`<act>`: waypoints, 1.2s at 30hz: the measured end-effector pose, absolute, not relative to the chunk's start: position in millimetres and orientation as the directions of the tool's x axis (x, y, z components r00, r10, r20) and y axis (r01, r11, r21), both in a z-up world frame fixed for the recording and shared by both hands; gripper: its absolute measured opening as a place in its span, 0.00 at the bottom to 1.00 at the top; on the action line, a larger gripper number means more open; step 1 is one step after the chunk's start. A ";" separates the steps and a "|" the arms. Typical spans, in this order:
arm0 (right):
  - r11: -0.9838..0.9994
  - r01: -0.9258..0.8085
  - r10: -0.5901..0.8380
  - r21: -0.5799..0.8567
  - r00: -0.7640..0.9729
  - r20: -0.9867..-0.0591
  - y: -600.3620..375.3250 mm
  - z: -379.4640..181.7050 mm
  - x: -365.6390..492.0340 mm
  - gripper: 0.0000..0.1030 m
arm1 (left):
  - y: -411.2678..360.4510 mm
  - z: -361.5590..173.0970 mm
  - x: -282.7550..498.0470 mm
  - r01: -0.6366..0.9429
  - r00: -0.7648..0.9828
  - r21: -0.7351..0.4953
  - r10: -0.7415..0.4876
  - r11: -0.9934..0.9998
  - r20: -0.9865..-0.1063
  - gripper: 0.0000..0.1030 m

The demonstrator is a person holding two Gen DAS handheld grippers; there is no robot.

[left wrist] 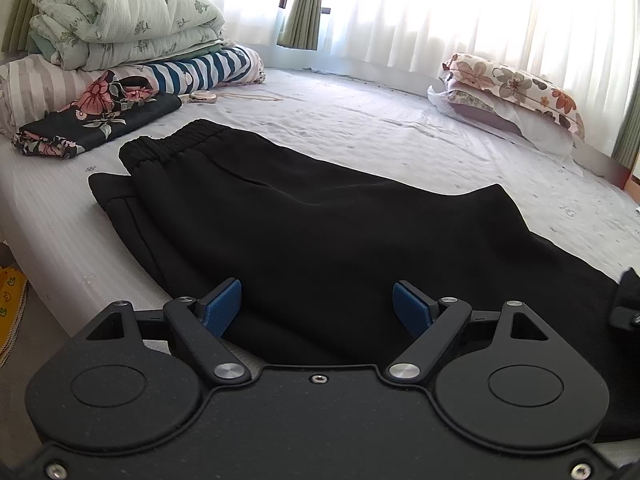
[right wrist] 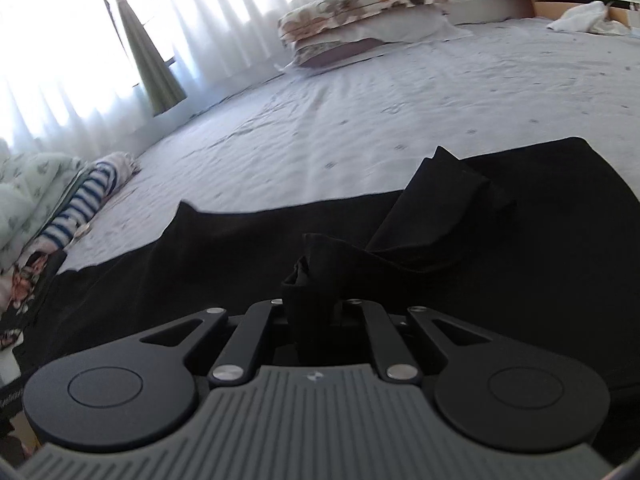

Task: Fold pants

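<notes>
**Black pants on a bed, right claw pinching a fold of the fabric**

A pair of black pants [left wrist: 304, 216] lies stretched along the near edge of a bed [left wrist: 360, 120] covered with a pale sheet dotted with small flowers. The elastic waistband points toward the left end of the bed, where a stack of folded bedding [left wrist: 120, 20] sits in the far left corner, with a dark floral cloth [left wrist: 96, 120] in front of it. Two flowered pillows [left wrist: 512, 92] rest at the far right edge, below bright white curtains [left wrist: 440, 8].

The left claw [left wrist: 318, 306] hovers just above the pants near the bed's front edge. Its two blue pads [left wrist: 222, 306] are spread wide, with nothing held between them.

In the right wrist view, the right claw [right wrist: 316, 308] is pressed together on a bunched ridge of the black pants [right wrist: 440, 220], pinching it so the cloth rises in a peak between the jaws. Beyond it, part of the pants is doubled over on itself in a loose fold.
</notes>
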State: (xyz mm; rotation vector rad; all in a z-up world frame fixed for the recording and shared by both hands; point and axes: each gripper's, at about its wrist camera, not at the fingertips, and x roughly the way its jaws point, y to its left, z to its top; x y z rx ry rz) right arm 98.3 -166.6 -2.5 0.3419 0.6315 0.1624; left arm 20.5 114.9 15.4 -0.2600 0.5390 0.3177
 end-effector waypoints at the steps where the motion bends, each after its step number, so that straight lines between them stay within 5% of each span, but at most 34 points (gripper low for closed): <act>1: 0.934 -0.069 0.265 0.352 0.792 -0.550 -156.7 -2.7 95.0 0.07 | 115.2 15.2 20.1 -0.360 0.813 -0.161 0.225 0.919 -0.537 0.80; 18: 0.949 -0.247 0.314 0.194 0.780 -0.541 -90.7 -3.8 54.9 0.09 | 114.7 14.7 17.9 -0.352 0.818 -0.162 0.219 0.922 -0.532 0.80; 21: 0.953 -0.288 0.294 0.098 0.795 -0.531 -77.5 -4.7 46.2 0.22 | 114.8 15.0 17.7 -0.353 0.818 -0.165 0.218 0.921 -0.532 0.80; 23: 0.942 -0.326 0.317 0.078 0.792 -0.522 -72.5 -4.8 39.8 0.40 | 115.0 15.0 17.6 -0.352 0.818 -0.167 0.216 0.921 -0.532 0.80; 36: 0.868 -0.448 0.492 0.213 0.723 -0.485 -81.6 -2.5 12.5 0.72 | 102.4 44.8 9.2 -0.230 0.877 -0.233 0.098 0.945 -0.470 0.82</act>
